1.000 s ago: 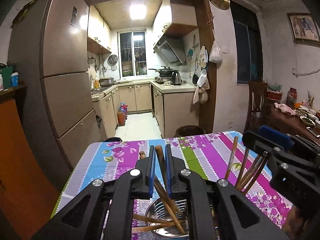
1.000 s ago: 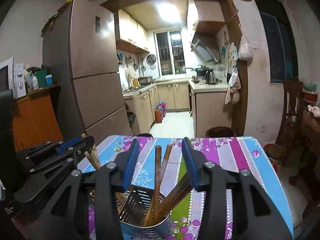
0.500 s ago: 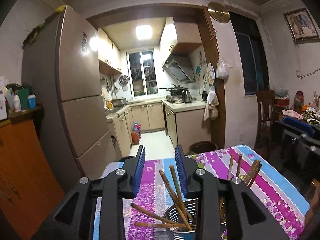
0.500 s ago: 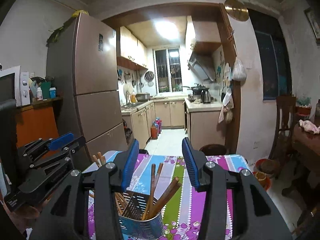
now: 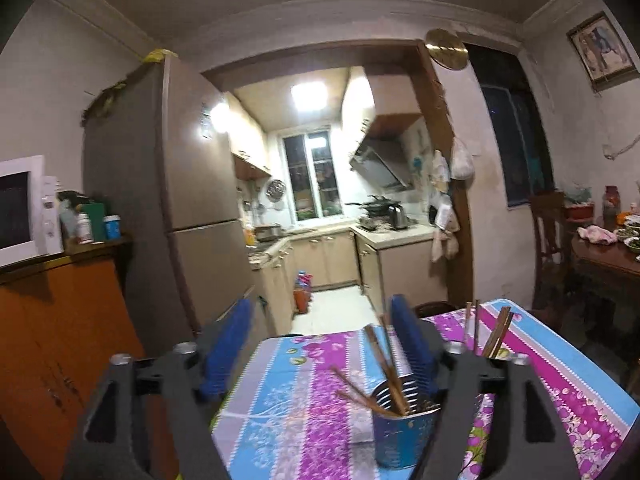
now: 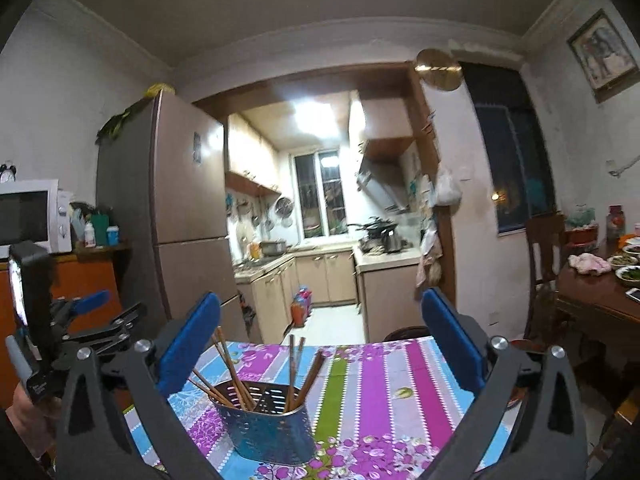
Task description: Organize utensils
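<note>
Both grippers are sitting back from the table, pointing level toward the kitchen. Left gripper (image 5: pixel 322 344) jaws are opening, already wide, nothing between the pads. The holder (image 5: pixel 404 428) is sitting ahead of and below the right-hand jaw, partly hidden by it, with the chopsticks (image 5: pixel 386 360) leaning out of its nearer compartment.

Right gripper (image 6: pixel 322 340) jaws are opening too, spread about as wide as they go, gripping nothing. The holder (image 6: pixel 266 424) is standing upright on the tablecloth (image 6: pixel 400 392), ahead of and below the gap, nearer the left-hand jaw. One bunch of chopsticks (image 6: pixel 224 372) is fanning toward that left-hand jaw, and a second bunch (image 6: pixel 300 372) is standing closer to the middle of the gap. The left gripper (image 6: pixel 92 320) is showing at the far left of this view, apart from the holder.

Task is looking near done: all visible chopsticks are in the holder, none loose on the cloth that I can see.

Risks:
- The left bunch is leaning far out. Any bump from a jaw swinging past could flick sticks out or tip the holder.
- The holder is looking light and narrow, and the cloth could slide if a jaw drags on it.
- The left view is blurred, so clearance there is hard to judge.
</note>
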The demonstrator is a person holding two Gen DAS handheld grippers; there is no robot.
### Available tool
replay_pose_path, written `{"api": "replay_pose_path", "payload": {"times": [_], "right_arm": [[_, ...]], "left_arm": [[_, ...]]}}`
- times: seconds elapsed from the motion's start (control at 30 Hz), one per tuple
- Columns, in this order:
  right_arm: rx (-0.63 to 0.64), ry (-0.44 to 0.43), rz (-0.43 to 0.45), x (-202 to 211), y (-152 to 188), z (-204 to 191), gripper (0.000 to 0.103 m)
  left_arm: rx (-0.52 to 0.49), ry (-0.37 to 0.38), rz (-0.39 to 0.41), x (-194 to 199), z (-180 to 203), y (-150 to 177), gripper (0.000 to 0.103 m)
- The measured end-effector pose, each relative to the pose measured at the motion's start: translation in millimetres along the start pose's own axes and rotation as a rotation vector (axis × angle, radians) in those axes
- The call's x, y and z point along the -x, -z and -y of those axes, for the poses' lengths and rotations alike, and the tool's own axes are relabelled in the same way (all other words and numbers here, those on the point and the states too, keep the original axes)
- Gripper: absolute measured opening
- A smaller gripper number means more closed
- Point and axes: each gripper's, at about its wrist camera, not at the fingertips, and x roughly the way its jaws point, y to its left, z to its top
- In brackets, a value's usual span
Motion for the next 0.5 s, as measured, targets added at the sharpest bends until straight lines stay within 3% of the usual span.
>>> {"api": "replay_pose_path", "payload": {"times": [0.03,0.1,0.2,0.27,0.33,0.4,0.5], "right_arm": [[0.001,0.023,0.014,8,2,1,0.097],[0.019,0.085,0.044,25,8,-2,0.098],[0.109,0.089,0.004,42,23,-12,0.098],[0.184,0.128,-0.070,45,39,-23,0.098],[0.216,0.140,-0.106,53,58,-32,0.098],[0.204,0.129,-0.134,60,71,-38,0.098],[0.173,0.125,-0.163,74,88,-46,0.098]], "left_arm": [[0.005,-0.007,0.014,9,-3,3,0.098],[0.012,-0.009,0.040,31,-9,9,0.099],[0.008,-0.035,0.042,62,-16,22,0.099],[0.006,-0.046,-0.020,74,-21,32,0.099],[0.037,0.002,-0.072,87,-26,46,0.099],[0.108,0.015,-0.109,97,-32,66,0.099],[0.122,0.057,-0.193,100,-27,96,0.099]]}}
